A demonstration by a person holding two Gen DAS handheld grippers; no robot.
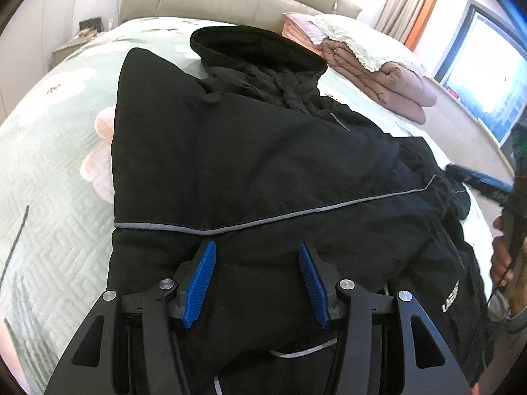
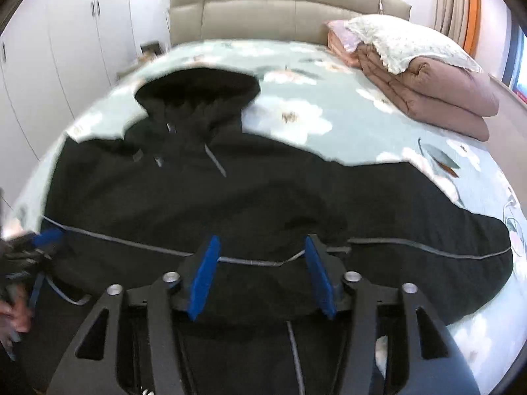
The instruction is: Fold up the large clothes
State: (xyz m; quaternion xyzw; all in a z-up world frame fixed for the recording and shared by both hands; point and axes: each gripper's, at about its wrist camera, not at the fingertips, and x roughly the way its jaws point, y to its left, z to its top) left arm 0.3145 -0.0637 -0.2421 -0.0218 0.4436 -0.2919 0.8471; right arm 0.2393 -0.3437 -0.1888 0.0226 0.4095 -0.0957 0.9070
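Bedroom light falls on a floral green bedspread (image 2: 296, 65), with a padded headboard (image 2: 263, 10) far beyond my jaws and a folded brown quilt (image 2: 438, 89) off past the right jaw. Spread across the bedspread is the black hooded jacket (image 1: 250, 164), its hood (image 2: 197, 89) pointing away from me and a grey reflective stripe (image 1: 296, 212) running crosswise just ahead of both sets of fingertips.

My left gripper (image 1: 257, 251) sits with jaws apart, nothing pinched, black cloth lying beneath the gap. My right gripper (image 2: 262, 247) is likewise parted, the stripe crossing between its blue pads (image 2: 204, 276), which I don't see pressing on anything.

I judge the near hem is the next thing to grab. To do it well I'd lower both sets of jaws evenly, catch every layer at matching points, then close before lifting toward the hood.
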